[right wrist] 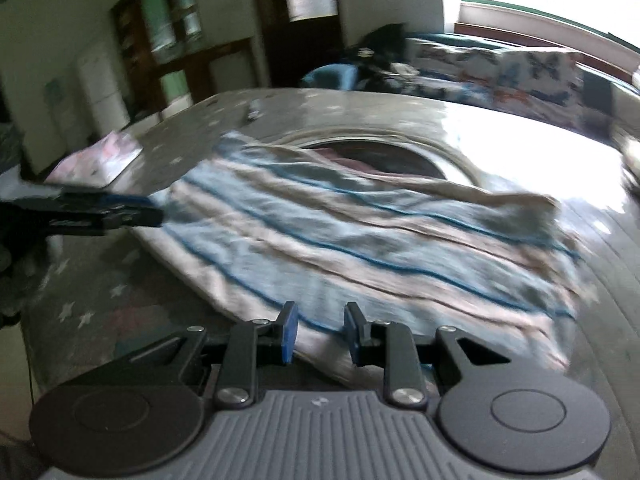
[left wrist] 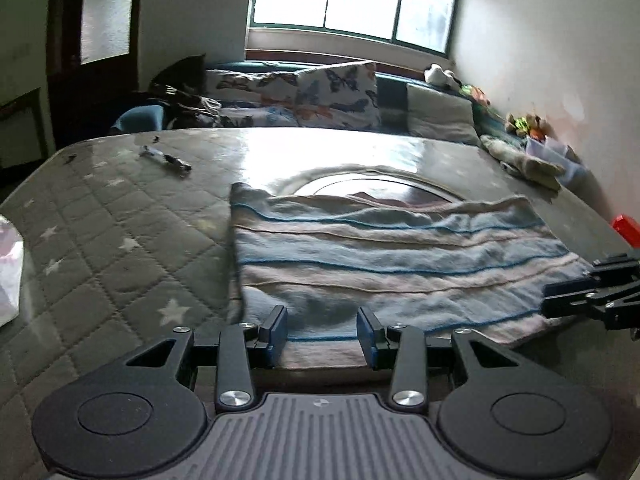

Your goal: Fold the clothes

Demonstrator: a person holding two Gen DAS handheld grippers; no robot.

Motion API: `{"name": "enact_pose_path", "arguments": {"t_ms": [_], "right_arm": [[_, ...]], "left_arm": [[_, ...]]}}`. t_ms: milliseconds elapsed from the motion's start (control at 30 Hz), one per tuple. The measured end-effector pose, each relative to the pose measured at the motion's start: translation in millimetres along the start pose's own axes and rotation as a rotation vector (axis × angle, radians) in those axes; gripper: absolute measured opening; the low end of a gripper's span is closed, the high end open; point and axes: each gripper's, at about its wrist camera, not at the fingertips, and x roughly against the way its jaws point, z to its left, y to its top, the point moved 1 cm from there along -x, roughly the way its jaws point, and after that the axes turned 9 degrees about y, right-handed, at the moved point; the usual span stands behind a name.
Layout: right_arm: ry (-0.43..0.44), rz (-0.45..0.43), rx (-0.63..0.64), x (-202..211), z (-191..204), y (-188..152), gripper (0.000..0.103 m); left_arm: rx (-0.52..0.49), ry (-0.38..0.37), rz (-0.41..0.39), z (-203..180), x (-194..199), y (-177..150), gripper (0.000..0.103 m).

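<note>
A striped cloth (left wrist: 400, 252) in pale blue, pink and beige lies spread and a little wrinkled on a table with a grey quilted star-pattern cover (left wrist: 112, 240). My left gripper (left wrist: 323, 330) hovers over the cloth's near edge, left of its middle. It is open, and the cloth lies flat below the gap. My right gripper (right wrist: 318, 334) stands open over the near edge of the cloth (right wrist: 360, 240) further right, pads apart and not pressing. Each gripper shows side-on in the other view, the right gripper (left wrist: 580, 300) at the cloth's right edge and the left gripper (right wrist: 120, 212) by its left corner.
A pen-like object (left wrist: 166, 158) lies at the table's far left. A white and pink packet (right wrist: 96, 156) sits at the left edge, a red object (left wrist: 626, 230) at the right edge. Behind the table stand butterfly-print cushions (left wrist: 336, 96), a clear box (left wrist: 560, 156) and a window.
</note>
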Motion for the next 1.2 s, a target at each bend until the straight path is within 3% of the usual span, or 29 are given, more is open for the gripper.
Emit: {"name": "enact_pose_path", "arguments": {"t_ms": [333, 533, 733, 900, 1200], "right_arm": [[-0.146, -0.07, -0.14, 38, -46, -25, 0.025], [-0.145, -0.133, -0.127, 42, -46, -8, 0.025], [-0.151, -0.089, -0.126, 19, -54, -7, 0.025], [-0.187, -0.089, -0.165, 32, -67, -10, 0.023], [-0.196, -0.126, -0.118, 12, -77, 38, 0.024]], "left_arm": [[0.024, 0.007, 0.018, 10, -3, -6, 0.041], [0.02, 0.012, 0.013, 8, -5, 0, 0.041], [0.006, 0.014, 0.027, 11, -8, -2, 0.041], [0.003, 0.005, 0.035, 12, -10, 7, 0.041], [-0.017, 0.025, 0.003, 12, -34, 49, 0.041]]}}
